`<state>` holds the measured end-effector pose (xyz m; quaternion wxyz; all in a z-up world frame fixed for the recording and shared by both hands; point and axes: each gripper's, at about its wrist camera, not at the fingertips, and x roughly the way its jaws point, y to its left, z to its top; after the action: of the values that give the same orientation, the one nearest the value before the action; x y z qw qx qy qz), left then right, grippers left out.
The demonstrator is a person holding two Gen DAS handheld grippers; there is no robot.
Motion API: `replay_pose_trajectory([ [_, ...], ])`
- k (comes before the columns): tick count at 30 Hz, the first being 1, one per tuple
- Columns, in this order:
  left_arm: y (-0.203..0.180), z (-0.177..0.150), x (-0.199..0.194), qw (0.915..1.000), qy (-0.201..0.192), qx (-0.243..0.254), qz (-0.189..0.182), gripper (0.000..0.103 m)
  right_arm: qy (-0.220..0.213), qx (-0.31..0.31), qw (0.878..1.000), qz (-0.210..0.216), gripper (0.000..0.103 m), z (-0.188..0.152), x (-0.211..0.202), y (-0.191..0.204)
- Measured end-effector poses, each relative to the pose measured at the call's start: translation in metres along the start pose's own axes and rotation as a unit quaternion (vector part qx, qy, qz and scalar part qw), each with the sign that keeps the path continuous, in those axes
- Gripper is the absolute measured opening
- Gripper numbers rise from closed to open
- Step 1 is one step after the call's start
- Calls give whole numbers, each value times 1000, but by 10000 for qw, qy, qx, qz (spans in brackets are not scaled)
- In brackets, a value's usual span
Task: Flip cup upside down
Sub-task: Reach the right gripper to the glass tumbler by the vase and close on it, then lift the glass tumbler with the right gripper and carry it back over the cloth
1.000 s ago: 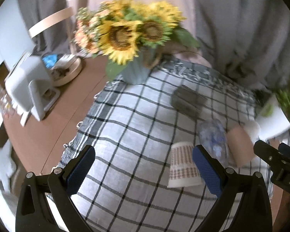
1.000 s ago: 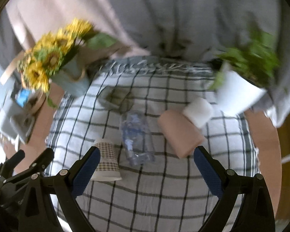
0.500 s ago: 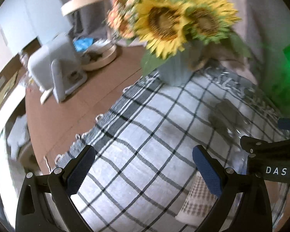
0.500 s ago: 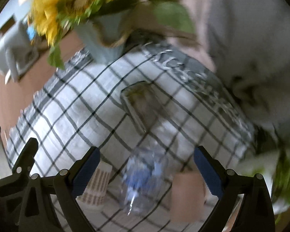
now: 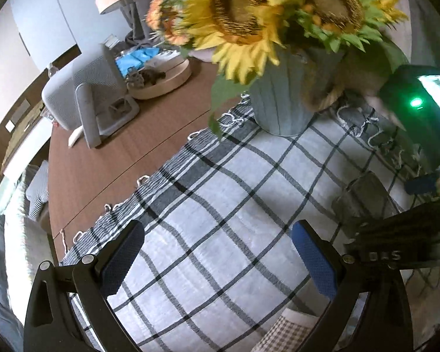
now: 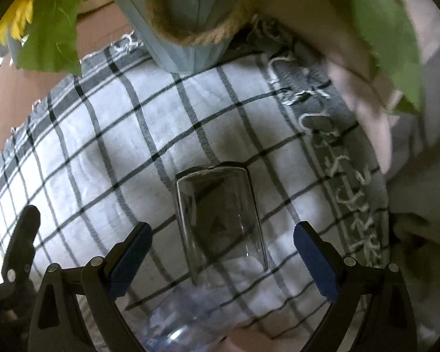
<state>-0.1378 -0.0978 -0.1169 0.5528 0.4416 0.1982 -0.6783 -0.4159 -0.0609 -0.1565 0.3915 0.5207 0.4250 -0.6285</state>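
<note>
- The right gripper (image 6: 221, 259) has swung in from the wide view a second ago and is now lining up on the glass (image 6: 220, 220), fingers wide, glass lying between them, untouched.
- The left gripper (image 5: 218, 258) is hanging wide and empty over the checked cloth (image 5: 220, 182).
- Sunflower vase (image 5: 281, 102) standing close behind; brown table (image 5: 108, 170) to the left.

We see a checked tablecloth (image 5: 220, 205) under the tools, a sunflower vase (image 5: 281, 99) ahead on its far edge, a white appliance (image 5: 88, 94) and round tray (image 5: 164, 82) ahead-left on the brown table (image 5: 108, 158), a crumpled plastic bottle (image 6: 184, 322) close below.
</note>
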Motion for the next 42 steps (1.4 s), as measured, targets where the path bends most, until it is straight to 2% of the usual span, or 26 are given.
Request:
replay_pose_trajectory([
  [6,-9,4,9,9998,152,11,125,102,271,-35,9995,127,96,9,30,-5],
  [10,-12,5,13,9997,212,5,120,102,487,-52,9986,182,89,15,45,-7],
  [12,-12,5,13,9997,220,-1,88,102,558,-69,9981,245,81,18,49,-7],
  [13,-11,5,13,9997,234,-34,72,102,597,-72,9975,366,71,19,50,-6],
  [14,-9,5,13,9997,244,-67,51,102,619,-61,9969,482,70,19,51,-6],
  [20,-1,7,10,9996,226,-157,102,102,631,348,9953,652,69,20,48,-17],
  [27,10,5,-8,9993,149,-17,-356,102,379,665,9959,479,69,13,8,-25],
  [30,20,3,-20,9984,69,75,-550,102,84,965,9945,394,69,-2,-26,-28],
  [34,30,-2,-33,9968,-14,321,-738,102,-355,1577,9863,323,69,-46,-70,-30],
  [37,36,-7,-44,9940,-78,581,-923,102,-536,2145,9745,376,69,-96,-86,-15],
  [42,43,-23,-63,9861,-295,1124,-1188,102,-787,2993,9489,620,69,-155,-104,7],
])
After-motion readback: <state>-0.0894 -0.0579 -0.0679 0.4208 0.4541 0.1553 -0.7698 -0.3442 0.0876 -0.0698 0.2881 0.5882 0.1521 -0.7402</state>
